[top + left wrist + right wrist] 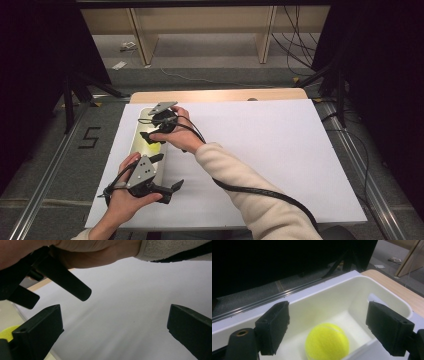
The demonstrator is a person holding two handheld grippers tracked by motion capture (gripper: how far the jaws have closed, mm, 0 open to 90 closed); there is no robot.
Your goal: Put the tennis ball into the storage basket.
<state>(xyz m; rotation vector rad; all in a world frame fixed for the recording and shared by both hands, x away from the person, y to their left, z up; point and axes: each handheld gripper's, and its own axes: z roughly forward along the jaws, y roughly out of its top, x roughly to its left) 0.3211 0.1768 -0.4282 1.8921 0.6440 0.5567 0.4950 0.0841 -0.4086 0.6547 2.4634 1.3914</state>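
Observation:
A yellow-green tennis ball (327, 343) lies inside a cream plastic bin (332, 298) at the left side of the white board (260, 150). My right gripper (328, 317) hovers open just above the bin, its jaws either side of the ball and apart from it. In the high view the right gripper (152, 136) reaches across over the bin (136, 135), with the ball (154, 146) partly hidden beneath it. My left gripper (167, 171) stands open at the bin's near end, pointing right over the board. The left gripper (112, 330) holds nothing.
The person's right forearm in a cream sleeve (240, 185) crosses the board diagonally, with a black cable (270, 192) trailing along it. A strip of wooden table (220, 95) shows beyond the board. Dark tripod legs and floor cables stand farther off.

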